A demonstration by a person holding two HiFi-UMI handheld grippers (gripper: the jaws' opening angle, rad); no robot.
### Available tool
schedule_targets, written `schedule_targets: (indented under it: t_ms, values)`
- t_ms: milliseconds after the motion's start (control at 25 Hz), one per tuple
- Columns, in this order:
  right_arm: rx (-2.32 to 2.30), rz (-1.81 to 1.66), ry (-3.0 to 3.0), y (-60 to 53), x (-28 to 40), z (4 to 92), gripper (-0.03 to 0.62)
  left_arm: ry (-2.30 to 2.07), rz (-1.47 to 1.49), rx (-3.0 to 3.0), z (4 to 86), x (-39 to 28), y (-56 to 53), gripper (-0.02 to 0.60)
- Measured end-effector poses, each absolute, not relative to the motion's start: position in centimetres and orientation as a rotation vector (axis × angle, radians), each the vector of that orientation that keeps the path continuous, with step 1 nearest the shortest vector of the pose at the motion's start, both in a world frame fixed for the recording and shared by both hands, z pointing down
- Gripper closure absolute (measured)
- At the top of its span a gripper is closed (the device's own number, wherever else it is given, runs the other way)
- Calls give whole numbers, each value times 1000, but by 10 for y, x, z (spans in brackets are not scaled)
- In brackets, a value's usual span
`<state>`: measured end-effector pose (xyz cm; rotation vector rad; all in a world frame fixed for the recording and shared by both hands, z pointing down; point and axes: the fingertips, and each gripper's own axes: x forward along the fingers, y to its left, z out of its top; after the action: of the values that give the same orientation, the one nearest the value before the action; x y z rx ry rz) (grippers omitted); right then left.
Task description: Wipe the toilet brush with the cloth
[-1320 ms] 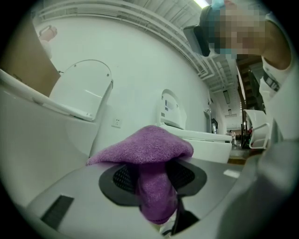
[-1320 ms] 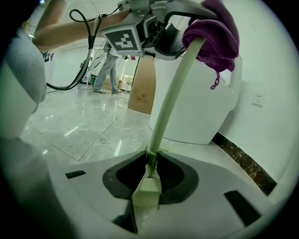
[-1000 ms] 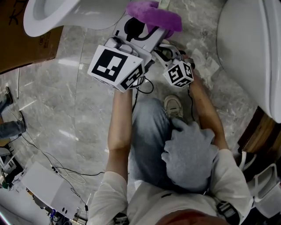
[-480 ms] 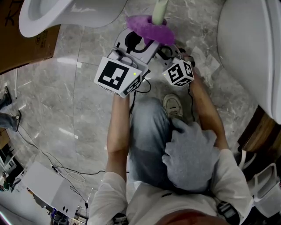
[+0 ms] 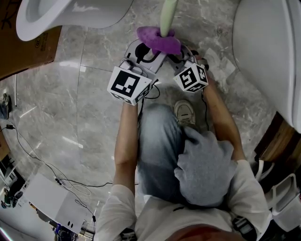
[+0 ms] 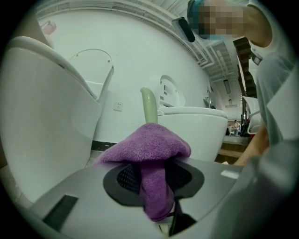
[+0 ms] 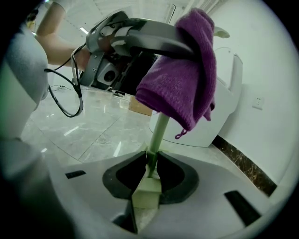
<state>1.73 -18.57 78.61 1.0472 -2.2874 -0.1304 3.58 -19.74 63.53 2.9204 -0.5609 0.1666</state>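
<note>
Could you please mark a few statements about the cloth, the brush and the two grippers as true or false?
1. The cloth is purple. True.
2. The right gripper holds the cloth. False: its jaws are shut on the handle of the brush. The cloth sits between the jaws of the left gripper, and those jaws are closing.
3. The cloth lies flat on the floor. False: it is held up at the brush handle, off the floor.
4. A toilet stands nearby. True.
</note>
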Motion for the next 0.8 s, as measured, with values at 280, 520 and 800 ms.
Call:
schedule_targets:
  t_ms: [280,520,800]
  values:
    - [1054,-139,-2289,-186,17,786,523,-552,220,2904,666,33,-194,462]
    - [1063,-147,-2289,-186,17,786,523,-550,269,2872,692,33,-191,462]
    - [1071,-165,-2286,-186,19,785,522,-578,346,2850,720,32,-187,463]
